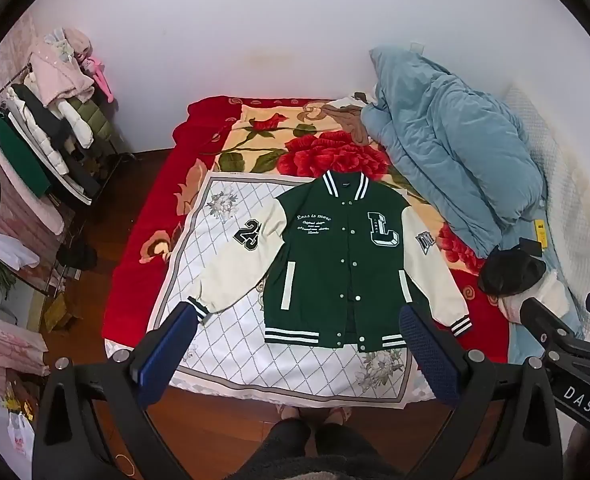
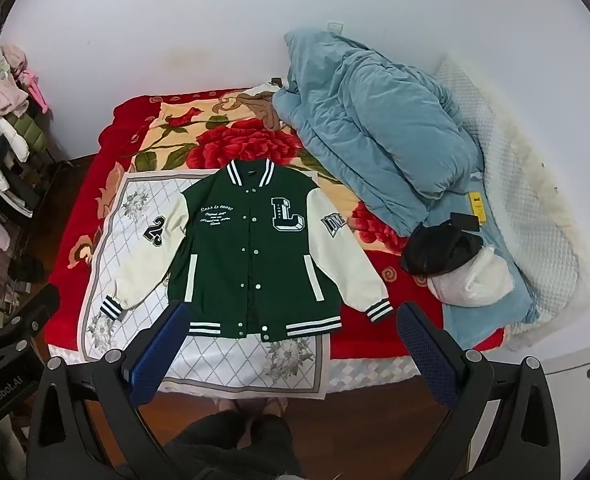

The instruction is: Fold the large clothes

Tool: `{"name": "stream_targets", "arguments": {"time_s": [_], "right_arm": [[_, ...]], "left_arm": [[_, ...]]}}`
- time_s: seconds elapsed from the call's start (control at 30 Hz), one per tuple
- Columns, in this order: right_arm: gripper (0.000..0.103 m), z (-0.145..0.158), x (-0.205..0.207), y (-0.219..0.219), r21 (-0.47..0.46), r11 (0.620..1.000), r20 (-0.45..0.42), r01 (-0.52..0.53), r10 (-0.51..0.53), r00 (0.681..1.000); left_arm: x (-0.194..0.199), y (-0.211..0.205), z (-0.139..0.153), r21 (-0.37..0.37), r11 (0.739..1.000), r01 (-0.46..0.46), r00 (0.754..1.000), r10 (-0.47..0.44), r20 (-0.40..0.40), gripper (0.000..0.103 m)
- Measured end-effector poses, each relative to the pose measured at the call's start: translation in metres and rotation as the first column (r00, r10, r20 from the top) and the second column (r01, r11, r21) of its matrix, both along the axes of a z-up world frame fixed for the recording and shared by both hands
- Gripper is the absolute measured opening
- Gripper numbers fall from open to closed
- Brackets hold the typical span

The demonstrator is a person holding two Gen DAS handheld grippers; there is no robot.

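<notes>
A green varsity jacket (image 1: pixel 335 256) with cream sleeves lies flat, front up and snapped shut, on a white diamond-patterned cloth (image 1: pixel 231 344) on the bed; it also shows in the right wrist view (image 2: pixel 251 252). Both sleeves angle outward and down. My left gripper (image 1: pixel 297 320) is open and empty, held high above the bed's near edge. My right gripper (image 2: pixel 289 318) is open and empty at the same height. The right gripper's body (image 1: pixel 567 344) shows at the left wrist view's right edge.
A red floral blanket (image 1: pixel 143 216) covers the bed. A blue duvet (image 1: pixel 455 160) is heaped at the right, with a black garment (image 2: pixel 439 252) and white bag (image 2: pixel 475 280) beside it. A clothes rack (image 1: pixel 47 128) stands left. My feet (image 1: pixel 315 414) are on the wooden floor.
</notes>
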State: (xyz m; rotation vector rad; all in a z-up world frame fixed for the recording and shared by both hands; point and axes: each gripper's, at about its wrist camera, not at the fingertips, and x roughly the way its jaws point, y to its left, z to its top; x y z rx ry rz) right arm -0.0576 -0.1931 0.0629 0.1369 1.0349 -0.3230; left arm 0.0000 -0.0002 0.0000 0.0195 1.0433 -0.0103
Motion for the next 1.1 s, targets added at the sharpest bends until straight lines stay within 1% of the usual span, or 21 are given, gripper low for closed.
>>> {"name": "stream_targets", "arguments": {"time_s": [0.17,0.2,0.47,0.53,0.83,1.1], "right_arm": [[0.103,0.001,0.001,0.000,0.000,1.000,0.003,-0.002,0.002,1.000],[0.103,0.001,0.001,0.000,-0.004,1.000,0.003,0.001,-0.001,1.000],[0.103,0.003,0.002,-0.002,-0.004,1.000,0.002,-0.002,0.002,1.000],[0.103,0.004,0.002,0.003,-0.012,1.000,0.003,0.002,-0.002,1.000],[0.103,0.012,0.000,0.002,-0.012,1.000,0.001,0.000,0.000,1.000],[0.103,0.013,0.002,0.002,-0.011,1.000,-0.002,0.000,0.000,1.000]], "left_arm": [[0.001,0.002,0.000,-0.014,1.000,-0.002,1.000,0.002,0.000,0.103],[0.000,0.001,0.000,-0.004,1.000,-0.001,1.000,0.001,0.001,0.103],[0.003,0.002,-0.001,-0.001,1.000,0.003,1.000,-0.003,0.002,0.103],[-0.002,-0.006,0.003,-0.002,1.000,0.002,1.000,-0.002,0.004,0.103],[0.003,-0.009,0.007,0.004,1.000,0.001,1.000,-0.001,0.001,0.103],[0.004,-0.006,0.003,0.005,1.000,0.004,1.000,-0.004,0.005,0.103]]}}
